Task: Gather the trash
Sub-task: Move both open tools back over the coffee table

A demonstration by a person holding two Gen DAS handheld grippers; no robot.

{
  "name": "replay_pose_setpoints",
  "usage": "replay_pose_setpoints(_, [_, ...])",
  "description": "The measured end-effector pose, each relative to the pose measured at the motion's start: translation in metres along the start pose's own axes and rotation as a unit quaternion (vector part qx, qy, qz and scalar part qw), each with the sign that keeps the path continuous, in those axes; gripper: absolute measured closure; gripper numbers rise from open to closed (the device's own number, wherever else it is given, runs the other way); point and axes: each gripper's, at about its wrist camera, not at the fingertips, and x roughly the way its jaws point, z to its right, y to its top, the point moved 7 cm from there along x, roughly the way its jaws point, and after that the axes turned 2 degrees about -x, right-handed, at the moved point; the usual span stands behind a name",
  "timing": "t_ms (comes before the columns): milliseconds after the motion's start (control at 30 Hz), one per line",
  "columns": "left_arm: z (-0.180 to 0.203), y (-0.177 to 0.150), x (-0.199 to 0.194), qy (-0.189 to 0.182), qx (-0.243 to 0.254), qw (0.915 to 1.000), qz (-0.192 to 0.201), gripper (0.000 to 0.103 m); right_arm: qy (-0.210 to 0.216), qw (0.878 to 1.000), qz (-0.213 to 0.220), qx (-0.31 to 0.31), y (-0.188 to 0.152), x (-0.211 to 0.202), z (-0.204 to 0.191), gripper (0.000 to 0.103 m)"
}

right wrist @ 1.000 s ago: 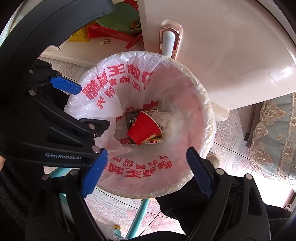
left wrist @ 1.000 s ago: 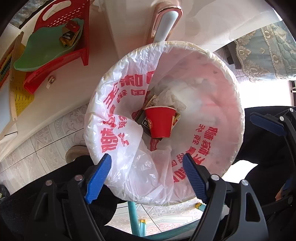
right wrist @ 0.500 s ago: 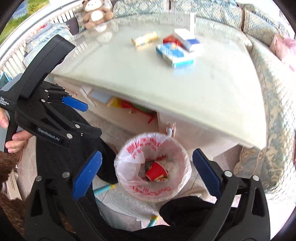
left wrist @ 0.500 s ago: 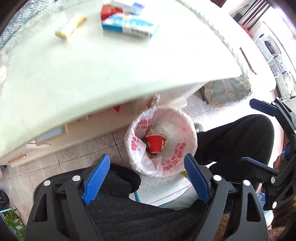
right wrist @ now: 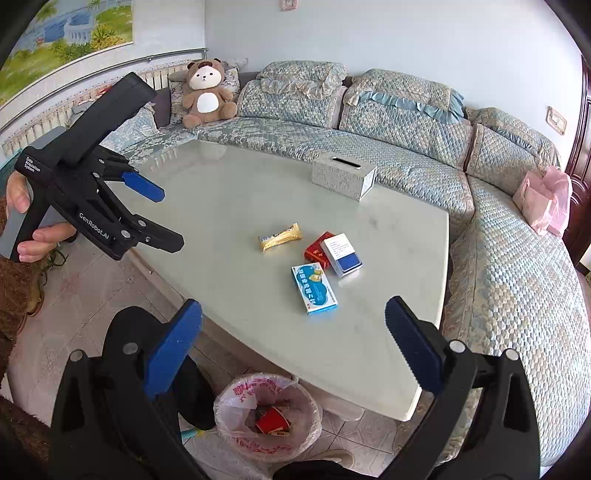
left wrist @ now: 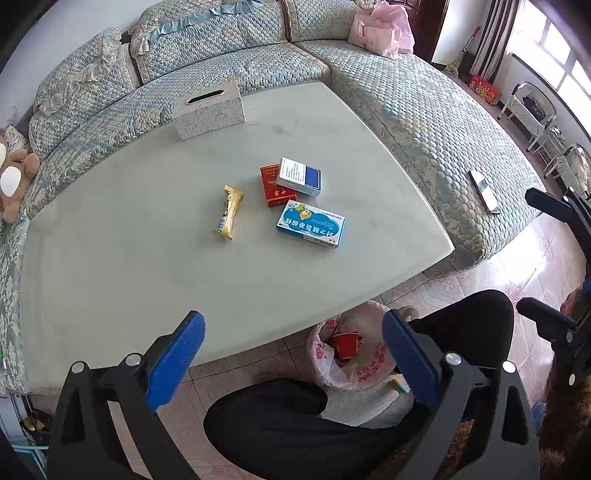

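Note:
On the pale table (left wrist: 110,240) lie a yellow snack wrapper (left wrist: 228,212), a red box (left wrist: 275,186), a white-and-blue box (left wrist: 299,181) and a light blue box (left wrist: 311,223). Below the table's near edge stands a bin lined with a white bag (left wrist: 321,365), with a red paper cup (left wrist: 343,341) inside. My left gripper (left wrist: 291,321) hangs high over the near edge; its jaws are opening with nothing between them. My right gripper (right wrist: 293,306) is open and empty, above the bin (right wrist: 236,402) and the table's corner.
A patterned tissue box (left wrist: 209,110) stands at the table's far side. A blue quilted sofa (left wrist: 424,110) curves around it, bearing a teddy bear (right wrist: 207,92), a pink bag (left wrist: 380,31) and a phone (left wrist: 484,192). The person's dark-clad legs (left wrist: 295,424) flank the bin.
Both grippers have risen from just above the bin to well above the table. The table top and sofa have come into view and the bin has shrunk. Both jaws spread wider.

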Motion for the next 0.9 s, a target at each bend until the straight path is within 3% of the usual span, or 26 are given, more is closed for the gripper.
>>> replay_pose_setpoints(200, [-0.016,0.036,-0.006,-0.006,-0.002,1.0,0.005,0.009,-0.005,1.0,0.023,0.0,0.036,-0.008,0.02,0.006])
replay_pose_setpoints(333, [-0.023,0.054,0.003,-0.01,0.004,0.9999,0.001,0.009,0.002,1.0,0.016,0.005,0.046,0.006,0.03,0.006])
replay_pose_setpoints(900, [-0.051,0.088,0.127,0.011,0.021,0.9965,-0.081,0.009,0.026,0.999,-0.038,0.02,0.049,0.095,0.062,0.006])
